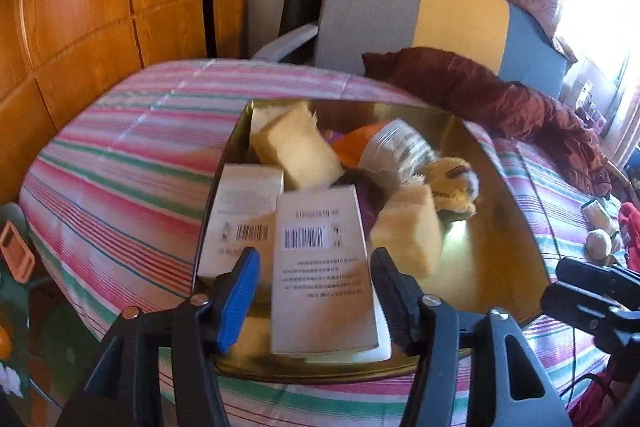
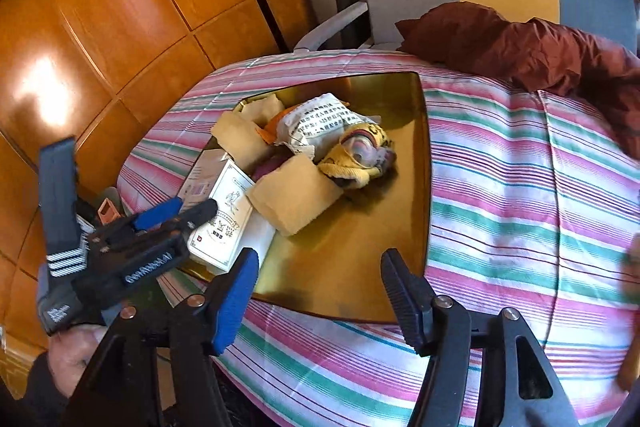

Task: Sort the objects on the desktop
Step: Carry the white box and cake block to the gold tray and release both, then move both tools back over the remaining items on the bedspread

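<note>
A gold tray (image 1: 500, 247) lies on the striped cloth and also shows in the right wrist view (image 2: 360, 267). In it lie white boxes (image 1: 322, 267), yellow sponges (image 1: 296, 151), a printed packet (image 2: 320, 123) and a yellow plush toy (image 1: 452, 183). My left gripper (image 1: 316, 291) is open, its fingers on either side of the nearest white box (image 2: 224, 223), which rests in the tray. My right gripper (image 2: 320, 291) is open and empty above the tray's near edge.
A dark red cloth (image 2: 520, 47) lies at the table's far right. A chair (image 1: 400, 11) stands behind the table. A wooden wardrobe (image 2: 120, 27) fills the left. Small items (image 1: 600, 227) lie at the right edge.
</note>
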### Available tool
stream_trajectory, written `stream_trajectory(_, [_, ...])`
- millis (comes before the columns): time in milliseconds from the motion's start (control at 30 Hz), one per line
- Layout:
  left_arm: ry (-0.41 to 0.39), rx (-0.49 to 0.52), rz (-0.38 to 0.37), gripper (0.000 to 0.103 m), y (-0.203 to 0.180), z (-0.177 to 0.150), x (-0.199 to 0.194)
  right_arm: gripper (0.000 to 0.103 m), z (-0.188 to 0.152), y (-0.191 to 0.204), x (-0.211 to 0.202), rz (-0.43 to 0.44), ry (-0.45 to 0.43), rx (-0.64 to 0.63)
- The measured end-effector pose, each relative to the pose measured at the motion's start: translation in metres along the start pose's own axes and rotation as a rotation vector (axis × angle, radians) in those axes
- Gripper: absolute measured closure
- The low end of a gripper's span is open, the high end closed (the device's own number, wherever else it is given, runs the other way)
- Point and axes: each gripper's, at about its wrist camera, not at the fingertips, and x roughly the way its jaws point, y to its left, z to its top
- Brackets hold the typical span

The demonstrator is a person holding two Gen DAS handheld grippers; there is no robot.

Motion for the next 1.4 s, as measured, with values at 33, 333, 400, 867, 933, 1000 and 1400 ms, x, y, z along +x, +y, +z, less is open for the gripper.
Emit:
stream_trajectory(33, [-0.009,0.004,-0.003,0.043,-0.001,0.001,-0.004,0.037,0.0,-0.001,-0.001,0.001,0.0,0.001])
stream_trajectory(333, [-0.083,0.03,-0.012,0.042,-0.012,0.014,-0.04,0.033,-0.012,-0.012,-0.013,-0.022,-0.013,0.009])
stream_trajectory(400, [-0.093,0.036,-0.021,0.042,-0.014,0.015,-0.047,0.033,-0.014,-0.017,-0.016,-0.032,-0.017,0.018])
stream_trajectory(867, [-0.124,0.141,-0.104,0.042,-0.056,0.025,-0.066,0.032,-0.026,-0.063,-0.043,-0.118,-0.038,0.095])
stream_trajectory(933, [-0.12,0.161,-0.116,0.042,-0.064,0.025,-0.064,0.031,-0.028,-0.073,-0.048,-0.129,-0.041,0.108])
stream_trajectory(1000, [-0.116,0.189,-0.13,0.042,-0.075,0.026,-0.063,0.03,-0.028,-0.082,-0.053,-0.144,-0.048,0.123])
stream_trajectory(1400, [-0.068,0.315,-0.268,0.042,-0.141,0.018,-0.054,0.03,-0.043,-0.16,-0.1,-0.267,-0.074,0.256])
